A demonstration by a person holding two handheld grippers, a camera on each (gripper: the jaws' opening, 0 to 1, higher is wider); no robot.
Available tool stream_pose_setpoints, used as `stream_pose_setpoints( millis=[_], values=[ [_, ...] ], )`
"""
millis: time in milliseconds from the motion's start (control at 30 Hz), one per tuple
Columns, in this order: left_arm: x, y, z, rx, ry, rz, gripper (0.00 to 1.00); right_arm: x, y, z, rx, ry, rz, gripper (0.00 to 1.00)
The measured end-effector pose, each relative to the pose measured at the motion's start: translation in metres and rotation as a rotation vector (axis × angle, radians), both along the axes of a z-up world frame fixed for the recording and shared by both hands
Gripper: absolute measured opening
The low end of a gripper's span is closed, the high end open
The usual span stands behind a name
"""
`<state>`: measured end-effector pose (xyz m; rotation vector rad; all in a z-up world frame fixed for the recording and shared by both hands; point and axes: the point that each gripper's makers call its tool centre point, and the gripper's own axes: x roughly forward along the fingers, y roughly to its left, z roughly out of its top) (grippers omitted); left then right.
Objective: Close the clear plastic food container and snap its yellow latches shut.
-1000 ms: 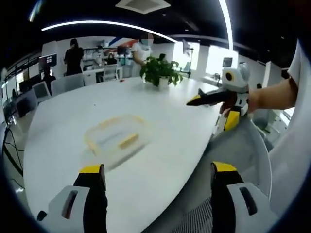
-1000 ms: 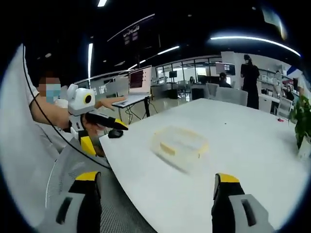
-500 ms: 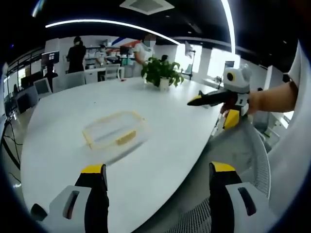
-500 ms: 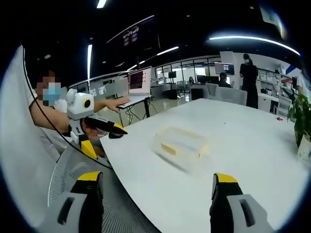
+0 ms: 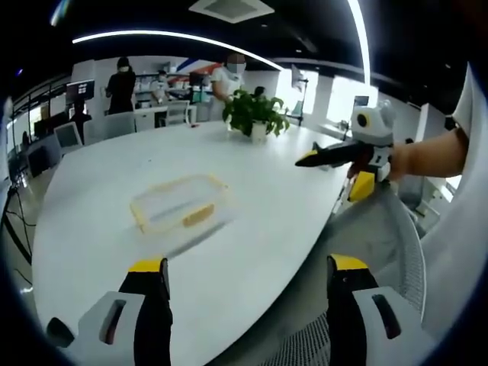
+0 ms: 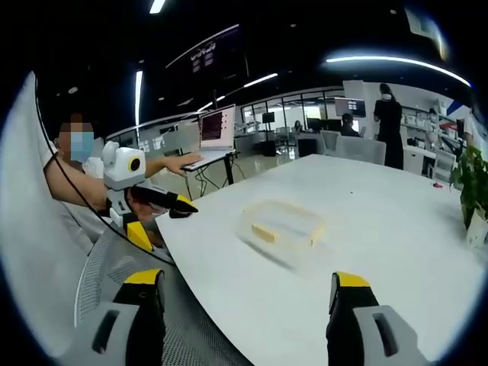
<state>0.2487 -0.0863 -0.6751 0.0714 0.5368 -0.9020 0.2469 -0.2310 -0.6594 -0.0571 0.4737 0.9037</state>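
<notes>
Office, white counter (image 5: 99,191) | clear container (image 5: 180,203) mid-frame, untouched | both hand-held grippers (image 5: 242,278) (image 6: 242,293) spread, empty, well apart from it | risk: light box skids when latches pressed.

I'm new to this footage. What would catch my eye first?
A clear food container with yellow latches sits alone on the big white table. Both grippers are open, off the table's edge: the left gripper and right gripper. A potted plant stands at the far side.

Open office: white table (image 5: 259,198), potted plant (image 5: 254,113), ceiling light strips (image 5: 175,36).
</notes>
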Motion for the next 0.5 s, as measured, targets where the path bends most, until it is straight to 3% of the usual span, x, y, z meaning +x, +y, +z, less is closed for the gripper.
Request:
stream_pose_setpoints(
  millis=[500],
  values=[
    [-0.0009, -0.0006, -0.0016, -0.001, 0.007, -0.006, 0.84, 0.0002, 0.0003, -0.0009, 0.008, 0.008, -0.001, 0.88]
  ],
)
